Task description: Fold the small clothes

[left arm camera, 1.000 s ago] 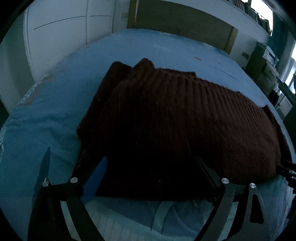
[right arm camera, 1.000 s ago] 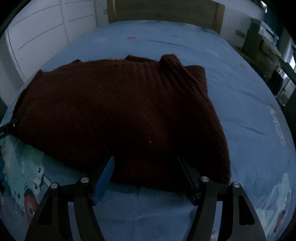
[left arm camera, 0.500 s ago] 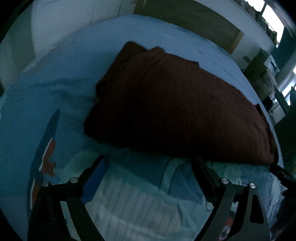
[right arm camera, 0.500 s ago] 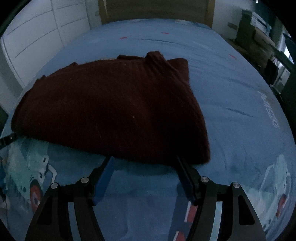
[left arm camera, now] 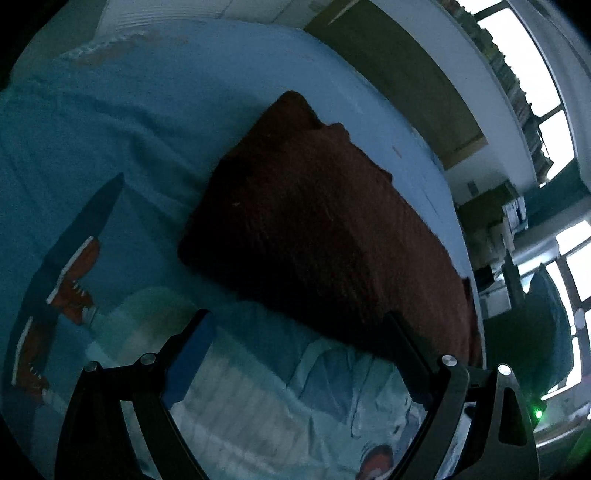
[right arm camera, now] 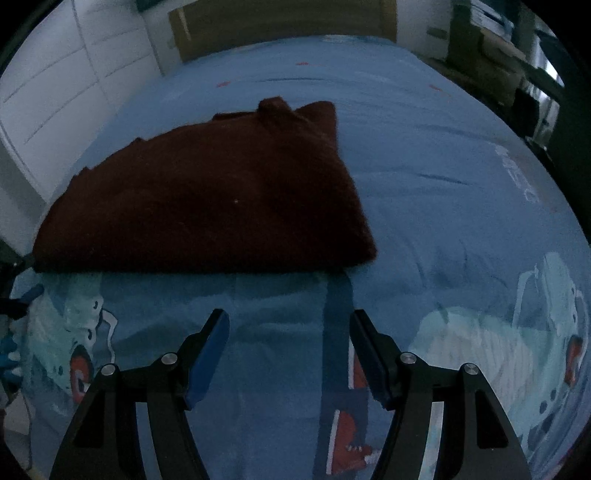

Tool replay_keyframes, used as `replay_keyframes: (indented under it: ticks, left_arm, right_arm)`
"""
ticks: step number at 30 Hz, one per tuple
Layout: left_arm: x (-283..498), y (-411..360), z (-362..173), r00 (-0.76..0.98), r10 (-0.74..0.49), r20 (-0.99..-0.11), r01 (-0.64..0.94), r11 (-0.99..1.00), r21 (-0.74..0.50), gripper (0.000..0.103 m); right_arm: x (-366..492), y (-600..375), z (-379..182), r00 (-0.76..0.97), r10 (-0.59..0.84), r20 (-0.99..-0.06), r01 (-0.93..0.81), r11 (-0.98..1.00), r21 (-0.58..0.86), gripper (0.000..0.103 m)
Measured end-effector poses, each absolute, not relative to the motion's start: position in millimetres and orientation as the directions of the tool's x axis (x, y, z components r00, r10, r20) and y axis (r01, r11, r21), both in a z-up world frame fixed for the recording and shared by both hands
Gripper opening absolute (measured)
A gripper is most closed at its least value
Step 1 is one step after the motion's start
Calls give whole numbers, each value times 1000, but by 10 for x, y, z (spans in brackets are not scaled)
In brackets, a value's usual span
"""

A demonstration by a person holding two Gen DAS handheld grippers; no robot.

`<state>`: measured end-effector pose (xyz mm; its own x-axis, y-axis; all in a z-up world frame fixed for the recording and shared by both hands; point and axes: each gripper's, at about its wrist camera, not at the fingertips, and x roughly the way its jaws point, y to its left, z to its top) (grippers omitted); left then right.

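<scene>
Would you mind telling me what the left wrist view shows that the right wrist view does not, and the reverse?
Only the left wrist view shows bright windows at the upper right and a small green light at the lower right. Only the right wrist view shows white panelled doors at the left and pale lettering printed on the bedcover. Both show the dark red knitted sweater lying folded on the blue printed bedcover, a wooden headboard behind it, and an open gripper, left and right, with nothing between its fingers.
</scene>
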<state>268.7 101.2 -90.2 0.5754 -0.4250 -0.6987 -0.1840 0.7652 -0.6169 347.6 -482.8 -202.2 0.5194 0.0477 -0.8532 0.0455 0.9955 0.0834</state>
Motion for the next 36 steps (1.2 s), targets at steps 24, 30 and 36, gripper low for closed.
replay_keyframes:
  ticks: [24, 30, 36]
  left_arm:
    - [3562, 1617, -1238, 751, -523, -403, -269, 315, -910, 53]
    - [3462, 1701, -1251, 744, -524, -414, -297, 296, -908, 24]
    - [3541, 1639, -1068, 733, -518, -441, -299, 337, -893, 19]
  right_arm:
    - [3437, -4970, -1962, 538, 42, -842, 82, 991, 102, 69]
    - [3420, -5015, -1957, 548, 53, -835, 93, 988, 124, 69]
    - [3351, -5068, -1967, 562, 78, -823, 103, 981, 163, 69]
